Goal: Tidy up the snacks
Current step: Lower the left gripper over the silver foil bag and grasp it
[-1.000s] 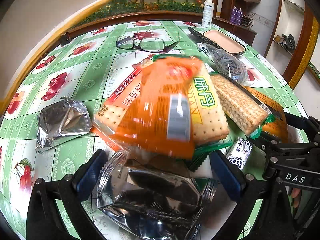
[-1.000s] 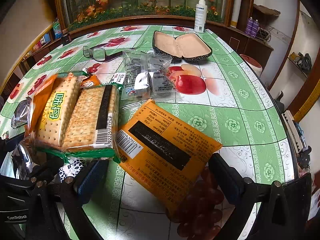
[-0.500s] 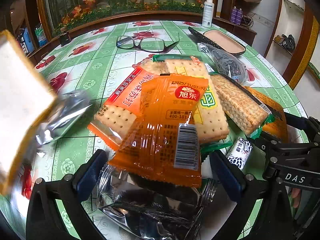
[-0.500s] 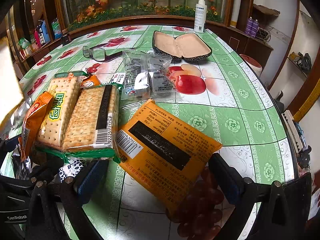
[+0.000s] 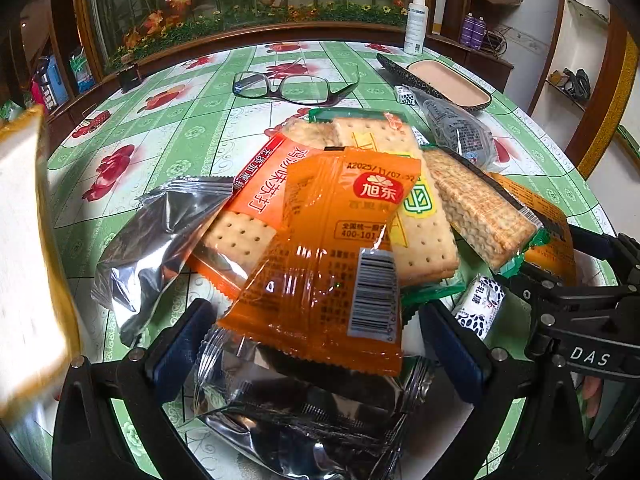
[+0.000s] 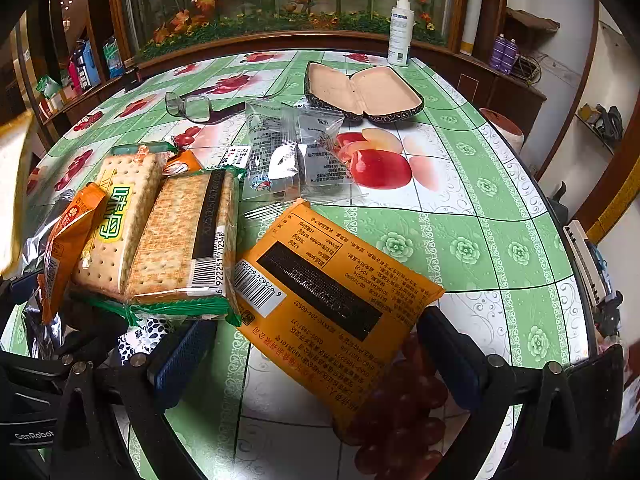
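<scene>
Orange film pack (image 5: 332,256) tops the snack pile on the table (image 5: 192,128), just ahead of the left claw (image 5: 316,344), which gapes wide with nothing in it. Landmark: this orange pack. Under its near edge lies a silver foil bag (image 5: 304,412), sitting between the left claw's fingers (image 5: 180,344). Left of the orange pack, a second foil bag (image 5: 160,240). Beneath and behind it, two cracker packs, one orange-labelled (image 5: 244,220), one with a green logo (image 5: 420,216). Right of those, a clear-wrapped cracker stack (image 5: 480,208), then a yellow pouch (image 6: 336,292). That pouch lies flat, label up, its near end between the fingers of the right claw (image 6: 316,356), spread open and empty too. Behind the pile: clear sachets (image 6: 288,152), glasses (image 5: 292,88), open glasses case (image 6: 360,92), spray bottle (image 6: 400,28). A small patterned candy (image 5: 480,304) sits just right of the orange pack's near corner.

Handling, my guess: everything is light. Film and foil are slick and crinkly, and a pinch on a flat face likely slips. Better to take the crimped end seals, or pinch across the short width. Crackers are brittle, so squeeze lightly at the wrapper ends, not mid-stack. The orange pack looks limp and will sag; take its near seal. Foil bags look puffy and may squirm out of the pads. The yellow pouch seems the stiffest and easiest, gripped on its near edge.
</scene>
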A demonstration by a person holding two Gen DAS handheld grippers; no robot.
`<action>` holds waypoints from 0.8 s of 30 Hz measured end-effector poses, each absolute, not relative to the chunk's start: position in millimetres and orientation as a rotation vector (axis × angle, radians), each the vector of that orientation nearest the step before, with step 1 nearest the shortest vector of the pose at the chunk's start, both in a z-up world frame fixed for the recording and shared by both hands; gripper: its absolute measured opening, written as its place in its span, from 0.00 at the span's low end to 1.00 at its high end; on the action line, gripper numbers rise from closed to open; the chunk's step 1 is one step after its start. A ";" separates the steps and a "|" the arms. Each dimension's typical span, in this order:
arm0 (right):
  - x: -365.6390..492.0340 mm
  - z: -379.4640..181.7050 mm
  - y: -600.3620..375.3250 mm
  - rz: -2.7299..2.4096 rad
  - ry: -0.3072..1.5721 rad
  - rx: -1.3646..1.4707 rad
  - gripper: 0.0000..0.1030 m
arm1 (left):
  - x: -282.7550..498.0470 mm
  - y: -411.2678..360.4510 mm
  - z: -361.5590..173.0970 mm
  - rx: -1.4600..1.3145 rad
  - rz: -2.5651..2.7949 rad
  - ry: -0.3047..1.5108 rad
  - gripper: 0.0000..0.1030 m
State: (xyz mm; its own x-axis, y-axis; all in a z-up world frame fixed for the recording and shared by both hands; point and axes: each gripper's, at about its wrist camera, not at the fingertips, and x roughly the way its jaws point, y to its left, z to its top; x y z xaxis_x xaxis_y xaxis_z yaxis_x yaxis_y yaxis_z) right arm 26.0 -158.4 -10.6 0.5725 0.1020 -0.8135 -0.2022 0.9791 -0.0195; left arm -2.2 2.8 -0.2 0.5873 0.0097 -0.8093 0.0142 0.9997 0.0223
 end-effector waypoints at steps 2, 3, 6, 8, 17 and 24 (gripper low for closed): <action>26.1 -10.1 -158.4 0.179 0.945 -0.115 0.99 | -2.3 2.8 -0.1 0.028 -0.002 0.943 1.00; 26.1 -10.1 -158.4 0.179 0.945 -0.115 0.99 | -2.2 2.7 -0.2 0.030 -0.001 0.942 1.00; 26.0 -10.4 -158.4 0.179 0.945 -0.114 0.99 | -2.3 3.0 -0.1 0.031 -0.001 0.941 1.00; 26.0 -10.4 -158.3 0.179 0.944 -0.114 0.99 | -2.4 2.7 0.0 0.022 -0.005 0.944 1.00; 26.2 -10.2 -158.3 0.179 0.945 -0.114 0.99 | -2.5 3.1 0.6 0.016 -0.008 0.948 1.00; 26.1 -10.1 -158.5 0.179 0.945 -0.114 0.99 | -2.7 3.3 0.6 0.009 -0.011 0.947 1.00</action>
